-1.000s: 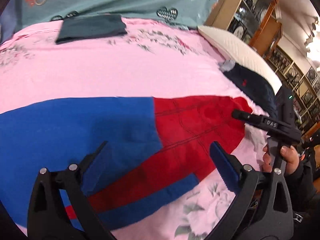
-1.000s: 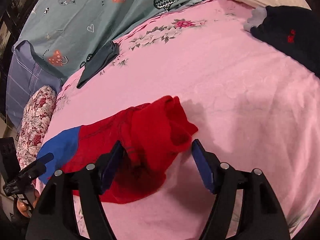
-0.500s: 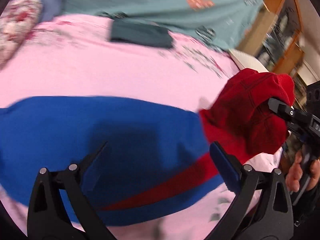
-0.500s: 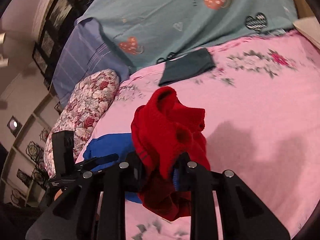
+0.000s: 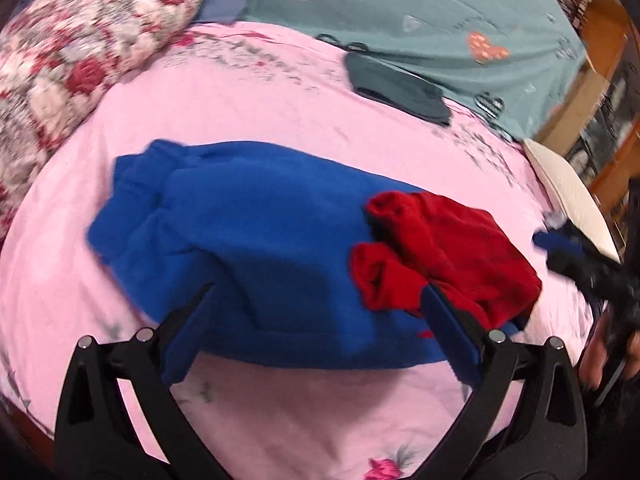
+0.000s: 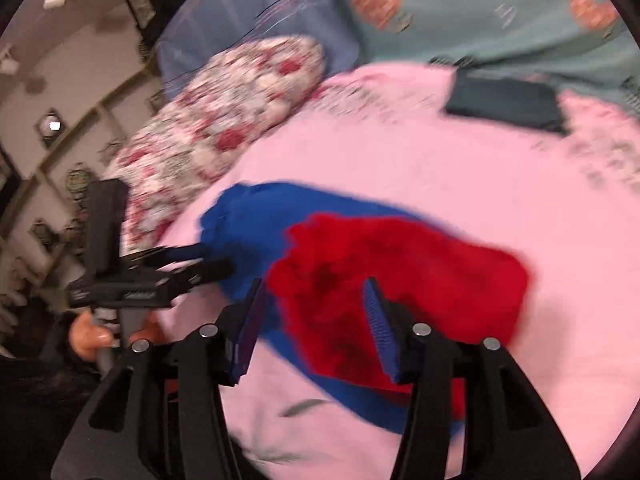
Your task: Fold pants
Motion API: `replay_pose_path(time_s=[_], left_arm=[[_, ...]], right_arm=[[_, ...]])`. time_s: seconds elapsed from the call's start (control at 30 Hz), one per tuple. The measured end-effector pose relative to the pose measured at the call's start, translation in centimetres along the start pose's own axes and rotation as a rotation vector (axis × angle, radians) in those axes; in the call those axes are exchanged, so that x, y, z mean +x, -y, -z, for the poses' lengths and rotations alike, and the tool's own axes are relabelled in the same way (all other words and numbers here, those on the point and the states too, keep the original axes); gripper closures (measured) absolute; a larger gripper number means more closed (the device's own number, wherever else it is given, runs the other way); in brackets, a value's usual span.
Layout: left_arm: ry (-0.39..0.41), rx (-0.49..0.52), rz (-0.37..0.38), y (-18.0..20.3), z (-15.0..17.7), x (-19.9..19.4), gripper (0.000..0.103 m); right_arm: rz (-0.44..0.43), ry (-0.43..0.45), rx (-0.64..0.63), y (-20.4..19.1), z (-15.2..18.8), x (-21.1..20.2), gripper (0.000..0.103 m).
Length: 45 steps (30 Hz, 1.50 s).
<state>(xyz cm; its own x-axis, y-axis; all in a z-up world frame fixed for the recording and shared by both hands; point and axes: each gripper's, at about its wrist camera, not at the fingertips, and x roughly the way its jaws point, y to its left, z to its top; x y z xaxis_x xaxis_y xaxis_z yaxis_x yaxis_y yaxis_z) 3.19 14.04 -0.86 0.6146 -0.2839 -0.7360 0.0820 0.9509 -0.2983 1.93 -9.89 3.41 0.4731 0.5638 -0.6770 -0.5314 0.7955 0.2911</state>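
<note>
The pants lie on the pink bed sheet (image 5: 248,92), with their blue half (image 5: 256,240) spread flat and their red half (image 5: 452,248) folded back in a bunched heap on top of it. My left gripper (image 5: 320,320) hovers open over the near edge of the blue cloth, holding nothing. My right gripper (image 6: 316,316) stands just above the red heap (image 6: 400,264) with its jaws opening. The red cloth shows between them, but the pads do not press it. From the right wrist, the left gripper (image 6: 200,260) appears at the left, by the blue end (image 6: 240,216).
A floral pillow (image 5: 80,40) lies at the far left. A dark folded garment (image 5: 396,84) rests at the back by a teal blanket with hearts (image 5: 440,8). A white pillow (image 5: 568,184) and wooden shelves are at the right. A hand (image 6: 92,332) grips the left tool.
The right gripper shut on the red end, carried it over onto the blue half, then let go and widened. The left gripper slid along the pants toward the blue end, staying open.
</note>
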Motion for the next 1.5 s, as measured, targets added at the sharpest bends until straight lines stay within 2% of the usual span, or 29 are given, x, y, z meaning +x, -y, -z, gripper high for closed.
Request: replay_pose_path(time_s=[0.03,0.1,0.2,0.33,0.4,0.47,0.5,0.57,0.63,0.67,0.7,0.77,0.9,0.97,1.0,1.07,1.1,1.17,1.2,1.27,1.33,1.37,1.43,1.5], left_arm=[[-0.005,0.032,0.011,1.0,-0.1,0.6,0.002],[-0.029,0.061,0.006,1.9,0.2,1.5,0.002],[-0.105,0.063,0.025,2.5,1.2,3.0,0.002],[-0.120,0.044,0.045,2.2,2.3,2.7,0.002],[-0.117,0.034,0.039,2.0,2.6,2.5,0.002],[-0.110,0.036,0.014,2.0,3.0,1.8,0.002],[-0.100,0.038,0.003,1.8,3.2,1.3,0.002],[-0.092,0.040,-0.018,1.3,3.6,0.3,0.002],[-0.081,0.017,-0.015,0.4,3.8,-0.4,0.002],[-0.080,0.003,-0.019,-0.1,4.0,-0.6,0.002],[-0.080,-0.006,-0.018,-0.4,4.0,-0.7,0.002],[-0.079,-0.021,-0.009,-1.0,3.9,-0.9,0.002],[-0.058,-0.002,0.017,-0.8,3.4,-1.2,0.002],[-0.048,0.004,0.026,-0.6,3.2,-1.1,0.002],[-0.044,0.000,0.025,-0.6,3.0,-1.0,0.002],[-0.042,-0.019,0.022,-0.8,2.8,-0.7,0.002],[-0.044,-0.027,0.018,-0.9,2.8,-0.7,0.002],[-0.049,-0.033,0.002,-1.3,3.0,-0.8,0.002],[-0.052,-0.033,-0.005,-1.4,3.1,-1.0,0.002],[-0.051,-0.029,-0.012,-1.5,3.3,-1.4,0.002],[-0.042,-0.001,-0.010,-1.0,3.0,-1.8,0.002],[-0.033,0.014,0.000,-0.6,2.8,-1.8,0.002],[-0.012,0.037,0.035,0.8,1.7,-1.8,0.002],[0.000,0.042,0.107,3.1,0.1,-1.4,0.002]], right_arm=[[0.068,0.012,-0.009,0.7,0.0,-0.8,0.050],[0.116,-0.010,0.011,2.0,0.2,-0.8,0.050],[0.071,-0.039,0.018,2.3,0.4,0.2,0.050],[-0.022,-0.061,-0.139,-1.1,-1.3,2.4,0.050],[-0.094,-0.117,-0.179,-2.1,-2.5,4.9,0.050],[-0.095,-0.199,-0.230,-3.4,-3.2,7.9,0.050],[-0.076,-0.247,-0.267,-4.1,-3.3,9.4,0.050],[0.031,-0.345,-0.385,-5.1,-2.1,12.5,0.047],[0.044,-0.389,-0.424,-5.0,-0.7,13.8,0.048],[0.035,-0.373,-0.417,-4.6,-0.5,13.5,0.060],[0.011,-0.359,-0.362,-3.7,-0.9,13.0,0.078],[-0.018,-0.288,-0.265,-1.8,-2.2,10.9,0.080],[0.065,-0.052,-0.121,2.0,-5.1,3.2,0.080],[0.122,0.036,-0.130,1.6,-5.8,0.4,0.080],[0.133,0.038,-0.158,0.5,-5.8,0.5,0.079],[0.073,-0.033,-0.177,-1.1,-5.6,3.5,0.073],[0.005,-0.112,-0.162,-1.7,-4.6,6.3,0.066],[-0.109,-0.293,-0.120,-2.5,-3.2,11.9,0.063],[-0.112,-0.353,-0.116,-2.6,-2.1,13.6,0.060],[-0.157,-0.308,-0.092,-1.9,-2.2,12.7,0.058],[-0.213,-0.225,-0.032,-0.5,-3.2,9.3,0.058],[-0.208,-0.176,-0.026,0.0,-3.6,7.2,0.058],[-0.108,-0.074,-0.043,1.3,-4.2,2.6,0.059],[0.092,-0.010,-0.058,2.6,-3.9,-0.5,0.059]])
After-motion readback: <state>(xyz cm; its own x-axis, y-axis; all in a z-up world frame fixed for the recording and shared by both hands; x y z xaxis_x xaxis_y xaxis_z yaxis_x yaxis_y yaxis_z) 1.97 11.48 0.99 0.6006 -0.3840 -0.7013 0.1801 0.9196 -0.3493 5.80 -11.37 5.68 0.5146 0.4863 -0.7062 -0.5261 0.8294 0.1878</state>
